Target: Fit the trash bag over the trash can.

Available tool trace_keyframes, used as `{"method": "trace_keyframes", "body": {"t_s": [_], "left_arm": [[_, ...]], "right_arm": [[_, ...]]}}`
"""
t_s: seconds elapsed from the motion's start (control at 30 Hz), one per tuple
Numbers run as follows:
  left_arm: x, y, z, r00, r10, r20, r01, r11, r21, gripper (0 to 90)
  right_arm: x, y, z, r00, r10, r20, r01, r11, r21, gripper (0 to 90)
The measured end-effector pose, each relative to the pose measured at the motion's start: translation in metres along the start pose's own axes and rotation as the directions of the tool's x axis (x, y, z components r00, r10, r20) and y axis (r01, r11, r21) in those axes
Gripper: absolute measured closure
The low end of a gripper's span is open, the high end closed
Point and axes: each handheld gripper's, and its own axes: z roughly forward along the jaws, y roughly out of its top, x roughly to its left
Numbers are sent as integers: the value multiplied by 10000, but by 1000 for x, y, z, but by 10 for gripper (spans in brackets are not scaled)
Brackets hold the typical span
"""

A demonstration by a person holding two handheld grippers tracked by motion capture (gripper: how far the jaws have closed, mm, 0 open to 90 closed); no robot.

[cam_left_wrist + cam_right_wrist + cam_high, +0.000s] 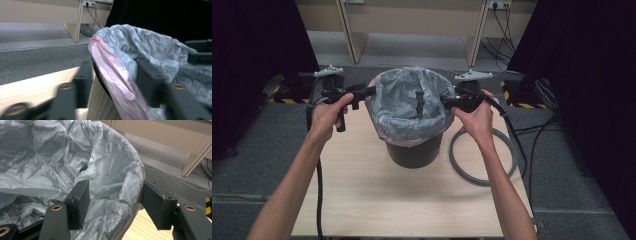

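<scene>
Both grippers at the bin's rim, straddling the bag edge.

Black bin (414, 150) mid-table (362, 200), lined w/ grey bag (404, 97) over a pink one (112, 75). Left gripper (112, 82): blurred, rim film betw. jaws, can't tell if pinched. Right gripper (115, 205): jaws apart, one inside the bag, one outside, not clamping. Bin base hidden in gripper views; grey ring (512, 150) partly behind right hand (474, 120).
</scene>
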Motion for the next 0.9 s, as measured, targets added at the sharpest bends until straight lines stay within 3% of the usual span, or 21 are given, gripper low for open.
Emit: {"method": "trace_keyframes", "body": {"t_s": [0.07, 0.2, 0.43, 0.5, 0.57, 0.7, 0.8, 0.9], "left_arm": [[3, -1, -1, 9999, -30, 125, 31, 10000, -78, 665], [9, -6, -4, 9997, 207, -111, -210, 9993, -310, 881], [25, -30, 3, 9970, 447, -635, -434, 9988, 219, 896], [29, -39, 7, 9976, 327, -605, -312, 9992, 260, 896], [30, -45, 10, 9973, 362, -633, -339, 9987, 367, 896], [29, -61, 21, 9912, 882, -984, -799, 9931, 855, 896], [29, -75, 28, 9915, 823, -1005, -730, 9929, 937, 896], [28, -90, 36, 9888, 1067, -1041, -942, 9884, 1189, 896]], "right_arm": [[1, 0, 1, 10000, -48, -1, 48, 10000, 8, 402], [3, -2, 4, 9998, -169, 121, 168, 9998, 92, 397], [2, -1, 5, 9998, -176, 112, 174, 9997, 157, 408], [2, -1, 6, 9998, -181, 115, 178, 9997, 189, 409], [2, -1, 8, 9997, -204, 158, 200, 9995, 257, 408], [2, -2, 10, 9992, -297, 251, 288, 9989, 370, 412], [2, -2, 10, 9992, -285, 284, 274, 9989, 383, 414], [3, -2, 10, 9990, -327, 301, 315, 9987, 411, 415]]}}
